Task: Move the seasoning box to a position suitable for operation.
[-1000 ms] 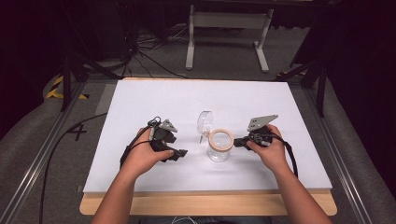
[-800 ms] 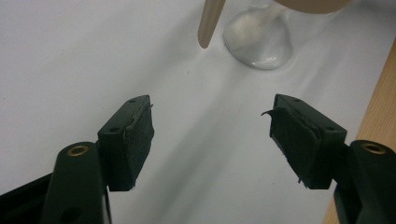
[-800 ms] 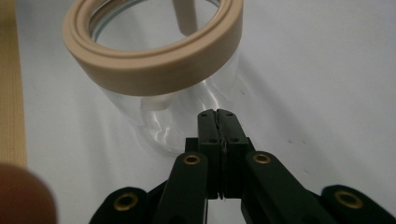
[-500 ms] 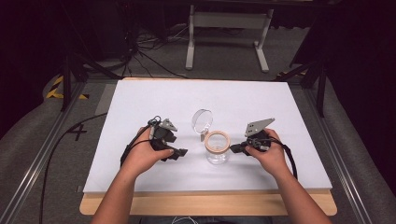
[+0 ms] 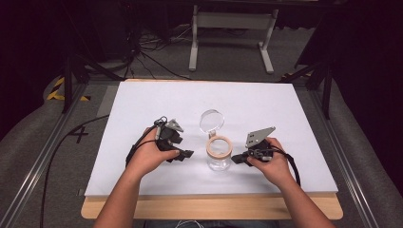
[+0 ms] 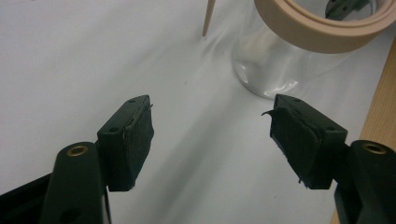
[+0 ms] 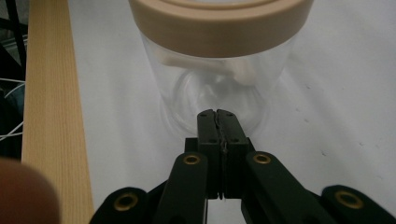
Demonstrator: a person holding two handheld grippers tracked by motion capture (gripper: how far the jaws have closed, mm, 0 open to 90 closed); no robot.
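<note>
A white table lies under the person, its wooden near edge running along the front. Near the middle of the table stands a clear glass jar with a tan ring around its mouth. Its round glass lid is swung open and tilts up just beyond the mouth, so the jar looks ready for something to go in or come out. Something pale lies inside, seen through the glass in the right gripper view; I cannot tell what. The left gripper rests on the table left of the jar, jaws spread wide and empty, apparently waiting. The right gripper sits just right of the jar, jaws clenched together on nothing, tips pointing at the glass wall, perhaps steadying or nudging it.
</note>
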